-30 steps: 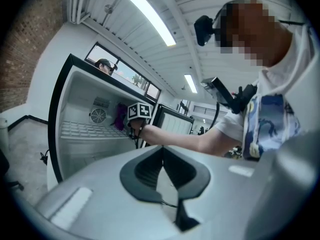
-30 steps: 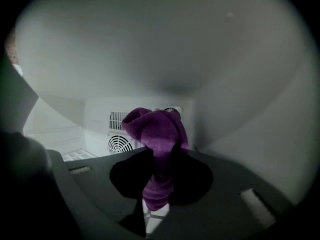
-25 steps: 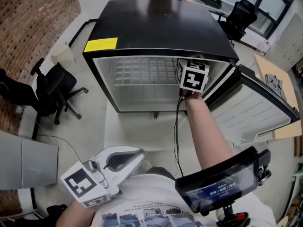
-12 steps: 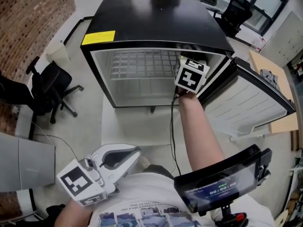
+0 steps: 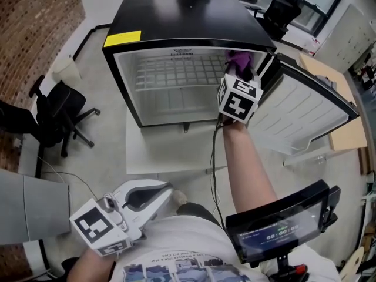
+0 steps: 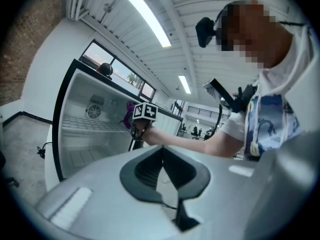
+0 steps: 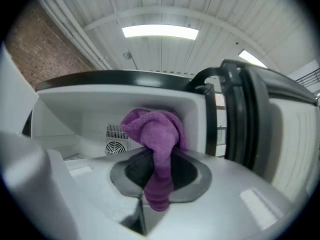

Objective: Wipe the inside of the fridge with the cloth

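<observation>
The cloth (image 7: 152,139) is purple. The fridge (image 5: 188,13) is black outside and white inside, with a yellow label (image 5: 122,38) at its top left corner and a white wire shelf (image 5: 176,72) in a grid pattern. The marker cube (image 5: 239,98) carries black-and-white squares. The left gripper (image 5: 170,192) is pale grey, with dark pads (image 6: 142,171) on its jaws. The brick wall (image 5: 35,28), upper left of the frame, is reddish-brown.

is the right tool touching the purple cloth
Touching. The right gripper view shows the purple terry cloth pinched between the jaws of the right tool, with a bunch of it sticking out past them.
</observation>
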### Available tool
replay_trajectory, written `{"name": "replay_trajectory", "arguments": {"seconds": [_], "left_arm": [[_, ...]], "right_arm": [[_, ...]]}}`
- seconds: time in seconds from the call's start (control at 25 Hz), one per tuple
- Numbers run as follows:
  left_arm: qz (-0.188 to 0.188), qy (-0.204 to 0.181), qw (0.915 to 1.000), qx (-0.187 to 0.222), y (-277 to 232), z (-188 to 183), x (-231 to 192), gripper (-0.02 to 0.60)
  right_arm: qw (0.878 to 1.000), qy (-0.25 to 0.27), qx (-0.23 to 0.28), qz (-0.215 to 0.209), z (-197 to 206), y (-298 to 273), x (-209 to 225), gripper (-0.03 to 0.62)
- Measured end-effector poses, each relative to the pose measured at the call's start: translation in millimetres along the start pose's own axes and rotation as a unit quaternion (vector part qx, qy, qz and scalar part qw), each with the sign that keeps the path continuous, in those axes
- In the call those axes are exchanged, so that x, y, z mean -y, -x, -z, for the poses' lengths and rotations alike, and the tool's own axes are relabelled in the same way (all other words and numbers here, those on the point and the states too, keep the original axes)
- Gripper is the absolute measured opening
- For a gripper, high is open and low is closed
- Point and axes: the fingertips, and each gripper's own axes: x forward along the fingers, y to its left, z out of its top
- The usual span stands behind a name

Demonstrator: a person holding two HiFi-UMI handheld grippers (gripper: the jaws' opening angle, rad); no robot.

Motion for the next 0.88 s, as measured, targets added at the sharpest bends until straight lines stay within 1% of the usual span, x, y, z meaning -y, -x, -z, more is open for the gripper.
{"name": "replay_trajectory", "arguments": {"seconds": [0.52, 0.68, 0.88], "left_arm": [[0.021, 0.001, 0.9997, -0.009, 25.6, 14.6, 29.1, 0.008], [0.025, 0.001, 0.9996, -0.015, 27.2, 21.3, 35.6, 0.008], [0.028, -0.002, 0.9995, -0.016, 23.9, 22.6, 39.9, 0.008]], "right_arm": [[1.000, -0.003, 0.003, 0.012, 2.8, 61.5, 13.2, 0.075], [1.000, -0.002, 0.010, 0.004, 4.5, 78.3, 9.1, 0.075], [0.999, 0.005, 0.026, -0.019, 2.9, 92.0, -1.4, 0.075]]}}
